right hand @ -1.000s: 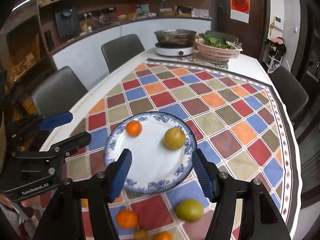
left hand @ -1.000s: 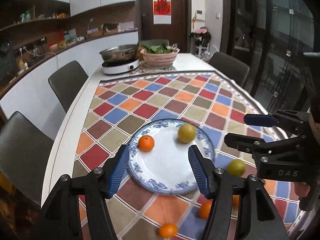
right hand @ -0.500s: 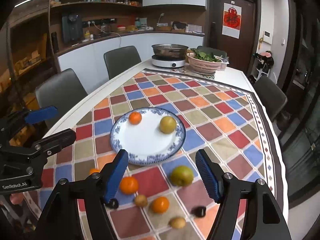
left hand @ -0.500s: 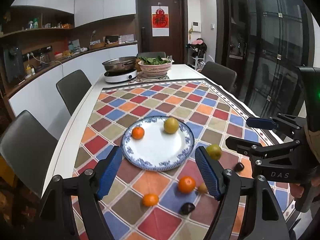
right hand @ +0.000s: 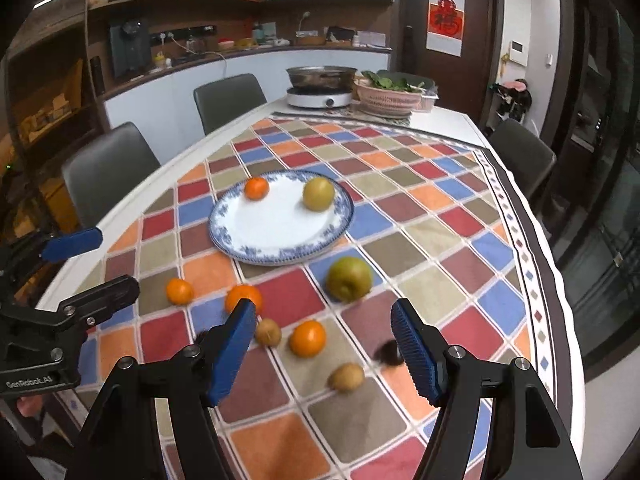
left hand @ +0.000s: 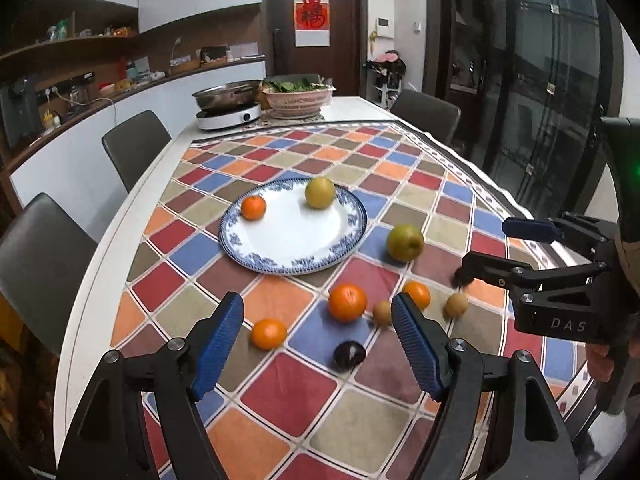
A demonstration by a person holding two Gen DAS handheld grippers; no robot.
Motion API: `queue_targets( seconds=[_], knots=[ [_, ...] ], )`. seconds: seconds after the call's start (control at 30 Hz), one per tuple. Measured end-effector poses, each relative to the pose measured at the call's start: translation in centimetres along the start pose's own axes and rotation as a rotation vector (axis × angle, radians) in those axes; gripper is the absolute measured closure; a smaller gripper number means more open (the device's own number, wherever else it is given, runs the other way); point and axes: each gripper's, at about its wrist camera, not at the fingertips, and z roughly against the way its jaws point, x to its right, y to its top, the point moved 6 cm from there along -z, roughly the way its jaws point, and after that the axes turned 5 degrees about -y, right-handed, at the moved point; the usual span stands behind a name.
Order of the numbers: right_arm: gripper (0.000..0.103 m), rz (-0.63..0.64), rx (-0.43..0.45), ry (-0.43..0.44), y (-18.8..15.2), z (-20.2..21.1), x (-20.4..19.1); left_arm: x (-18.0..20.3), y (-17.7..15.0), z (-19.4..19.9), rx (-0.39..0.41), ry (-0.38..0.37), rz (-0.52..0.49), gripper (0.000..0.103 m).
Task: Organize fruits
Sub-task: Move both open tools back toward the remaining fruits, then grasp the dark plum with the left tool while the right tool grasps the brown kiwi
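1. Left tool (left hand: 318, 344): blue pads stand apart with nothing clamped between them. The jaws have just been opening. It hangs above the near part of the counter (left hand: 120, 216), over the loose fruit.
2. Right tool (right hand: 324, 344): pads apart too, nothing gripped; its jaws have also just been opening. Seen from the left wrist view it sits to the right of the left tool, held by a hand (left hand: 600, 360) at the frame edge.
3. Blue-rimmed plate (left hand: 240, 248) lies on the checked tablecloth (left hand: 280, 400), beyond both tools. On it: one small orange (left hand: 253, 207) at the left rim and one yellow-green pear (left hand: 319, 193) at the far rim, well apart from each other.
4. Off the plate, on the cloth: a second green pear (left hand: 405, 242) just beside the plate's right edge.
5. Nearer the tools: a large orange (left hand: 347, 302), a smaller orange (left hand: 269, 333) to its left, a third orange (left hand: 418, 294) partly behind the left tool's right pad.
6. Two small brown fruits (left hand: 382, 313) and a dark plum-like fruit (left hand: 349, 355) lie among the oranges; a second dark fruit (right hand: 390, 354) lies by the right tool's right pad. Slightly blurred.
7. Far end of counter: a pan on a hotplate (left hand: 228, 114) and a basket of greens (left hand: 298, 96).
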Motion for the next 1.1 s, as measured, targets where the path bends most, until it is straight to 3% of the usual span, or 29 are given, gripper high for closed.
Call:
queue_targets(
  seconds=[0.73,0.9,1.1],
  knots=[
    [0.033,-0.011,-0.173,-0.02,-6.6,-4.7,1.0,1.0,-5.7,-6.5,-0.188,-0.057,-0.02,0.028],
    [0.034,-0.018,-0.193,-0.009,-7.2,-5.7,1.0,0.9,-5.8,-7.6,-0.2,-0.062,-0.008,0.037],
    [0.043,-0.036,-0.204,0.005,-7.3,-6.6,1.3,1.2,-5.9,-8.8,-0.223,-0.087,-0.001,0.049]
  ],
)
